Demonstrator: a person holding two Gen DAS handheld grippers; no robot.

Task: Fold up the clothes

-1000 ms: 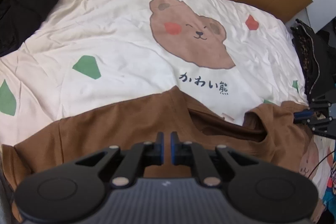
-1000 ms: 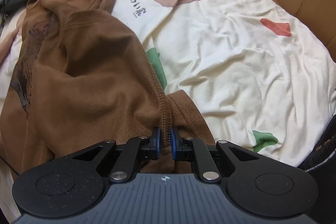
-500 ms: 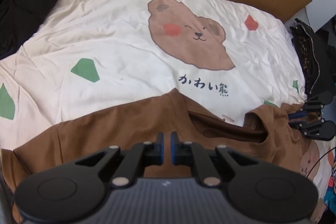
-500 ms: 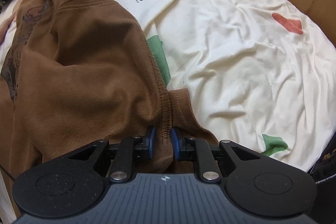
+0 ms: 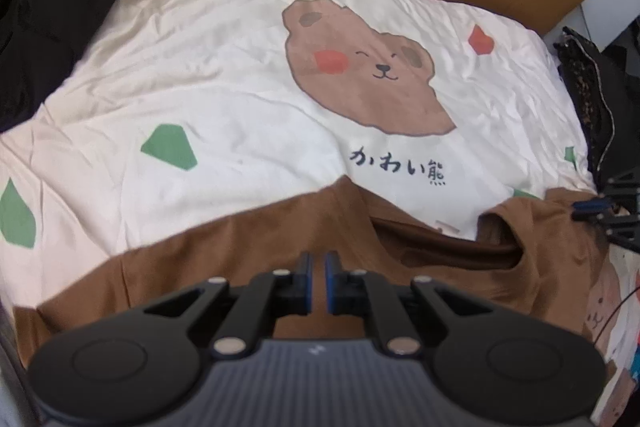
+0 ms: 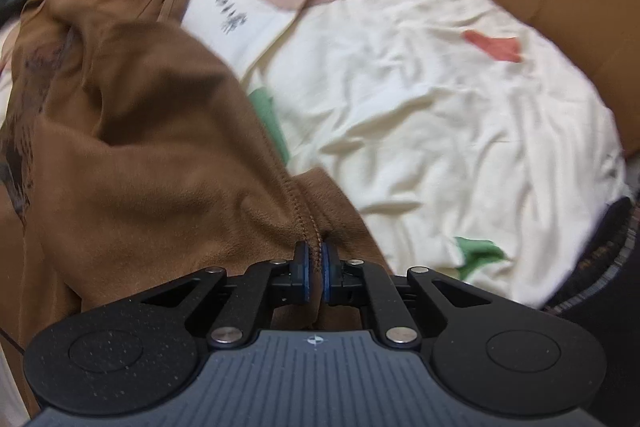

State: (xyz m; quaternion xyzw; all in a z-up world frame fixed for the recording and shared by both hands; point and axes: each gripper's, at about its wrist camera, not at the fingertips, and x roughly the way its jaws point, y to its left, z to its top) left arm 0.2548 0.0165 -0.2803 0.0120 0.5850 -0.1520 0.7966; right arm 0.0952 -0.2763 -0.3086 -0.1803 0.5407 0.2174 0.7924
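Right gripper (image 6: 315, 269) re-pinched stitched seam | brown shirt (image 6: 152, 147) soft, rumpled | left gripper (image 5: 316, 281) fingers together

We see one garment to fold: a brown T-shirt (image 5: 248, 251) of soft, matte fabric, lying on a bed along the near edge of its cream cover. In the left wrist view it stretches sideways across the lower part of the picture, its body fairly flat on the left, its neck opening gaping darkly toward the right, with a bunched fold beyond it. In the right wrist view the same brown T-shirt (image 6: 152, 147) is rumpled into broad folds, a dark, blurred print shows at the far left, and a double-stitched seam runs down to the near edge, where the fabric is gathered and lifted.
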